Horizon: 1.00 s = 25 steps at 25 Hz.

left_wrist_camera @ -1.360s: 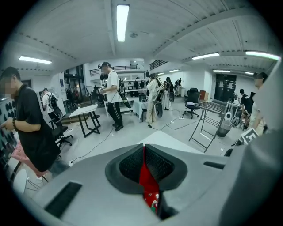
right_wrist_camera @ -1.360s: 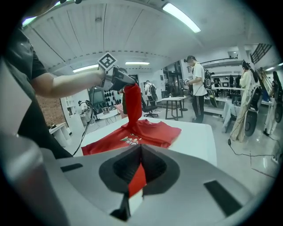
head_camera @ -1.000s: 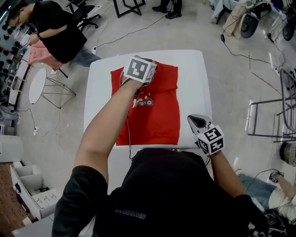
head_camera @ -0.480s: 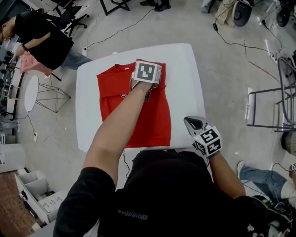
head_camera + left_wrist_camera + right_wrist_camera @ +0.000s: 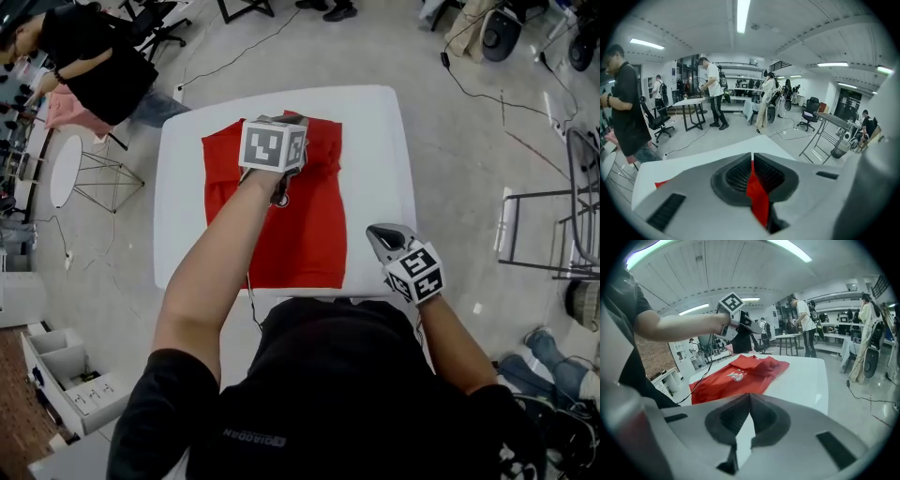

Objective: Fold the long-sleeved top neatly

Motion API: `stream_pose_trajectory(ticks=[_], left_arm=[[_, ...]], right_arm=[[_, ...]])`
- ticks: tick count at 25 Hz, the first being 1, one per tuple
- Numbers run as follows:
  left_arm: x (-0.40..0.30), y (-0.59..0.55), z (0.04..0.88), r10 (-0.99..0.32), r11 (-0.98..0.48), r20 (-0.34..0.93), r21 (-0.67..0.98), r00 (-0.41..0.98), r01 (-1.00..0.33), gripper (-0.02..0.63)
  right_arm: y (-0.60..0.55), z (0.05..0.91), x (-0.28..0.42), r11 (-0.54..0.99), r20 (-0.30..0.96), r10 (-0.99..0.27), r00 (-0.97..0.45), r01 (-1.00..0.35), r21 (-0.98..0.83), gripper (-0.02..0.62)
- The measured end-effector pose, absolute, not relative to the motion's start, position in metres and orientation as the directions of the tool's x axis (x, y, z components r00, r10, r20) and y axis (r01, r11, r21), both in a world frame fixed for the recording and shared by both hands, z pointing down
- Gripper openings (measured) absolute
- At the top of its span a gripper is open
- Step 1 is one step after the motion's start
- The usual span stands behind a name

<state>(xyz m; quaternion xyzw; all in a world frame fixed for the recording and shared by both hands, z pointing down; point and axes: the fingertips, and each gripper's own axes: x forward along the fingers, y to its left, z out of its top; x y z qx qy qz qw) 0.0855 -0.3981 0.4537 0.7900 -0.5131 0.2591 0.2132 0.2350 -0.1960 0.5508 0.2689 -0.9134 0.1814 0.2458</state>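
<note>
The red long-sleeved top (image 5: 305, 230) lies flat on the white table (image 5: 380, 141), collar at the far end, and its far right part is bunched up. My left gripper (image 5: 292, 120) is over that far part, shut on a fold of the red fabric (image 5: 757, 197) that shows between its jaws (image 5: 752, 161). In the right gripper view the top (image 5: 740, 373) lies to the left, with the left gripper (image 5: 740, 329) above it. My right gripper (image 5: 380, 234) hovers over the table's near right corner, shut and empty (image 5: 750, 399), clear of the cloth.
A person (image 5: 94, 66) stands at the far left beside a small round table (image 5: 64, 173) and pink cloth. Cables (image 5: 487, 94) run over the floor. A metal rack (image 5: 562, 234) stands at the right, and a white drawer unit (image 5: 66, 380) at the near left.
My left gripper has shifted left over the top's far end, dragging red fabric with it, so the far right part has bunched inward. The right gripper has hardly moved.
</note>
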Motion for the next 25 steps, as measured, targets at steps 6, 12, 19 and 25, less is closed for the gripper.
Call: stream_pose_trajectory(ticks=[6,12,19,25], left_arm=[[0.029,-0.345,0.424,-0.733,-0.396,0.582,0.057,0.353,-0.917,0.014],[-0.026,-0.266,0.415,-0.758,-0.39,0.556,0.035,0.342,-0.92,0.008],[-0.082,-0.151,0.458,-0.723,-0.397,0.605,0.032,0.334,-0.917,0.008],[-0.101,-0.075,0.525,-0.65,-0.411,0.671,0.086,0.357,-0.908,0.008]], right_arm=[[-0.19,0.54,0.193,0.815,0.535,-0.402,-0.743,-0.556,-0.16,0.005],[-0.168,0.531,0.17,0.835,0.561,-0.422,-0.712,-0.546,-0.065,0.005],[-0.12,0.525,0.145,0.831,0.58,-0.487,-0.653,-0.552,0.076,0.005],[-0.078,0.554,0.127,0.804,0.635,-0.524,-0.567,-0.576,0.149,0.005]])
